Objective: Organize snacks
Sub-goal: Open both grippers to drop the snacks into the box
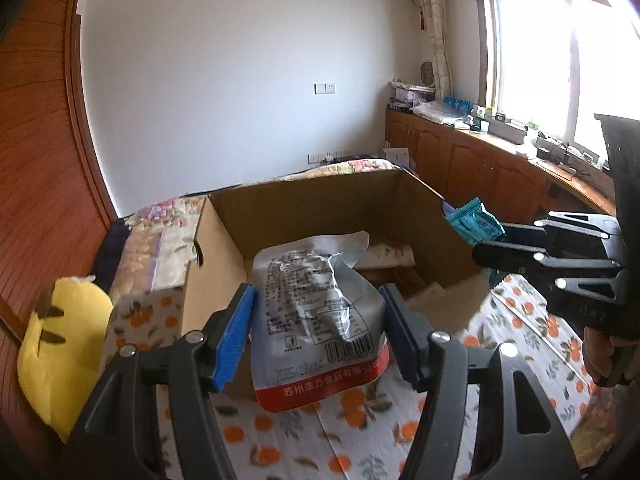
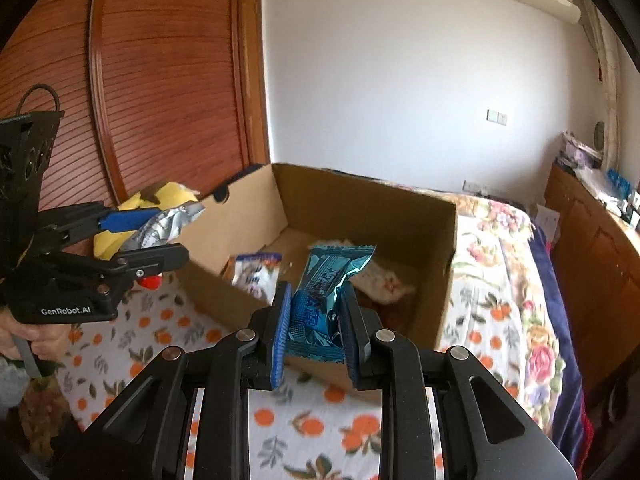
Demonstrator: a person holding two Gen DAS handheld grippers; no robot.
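Right wrist: box rim beyond packet.

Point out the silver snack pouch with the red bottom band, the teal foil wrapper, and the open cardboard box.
Silver snack pouch with red bottom band [image 1: 316, 312], left wrist view, printed back panel.
Teal foil wrapper [image 2: 320, 300], right wrist view, middle of its face.
Open brown cardboard box [image 1: 320, 208], left wrist view, inside far wall.
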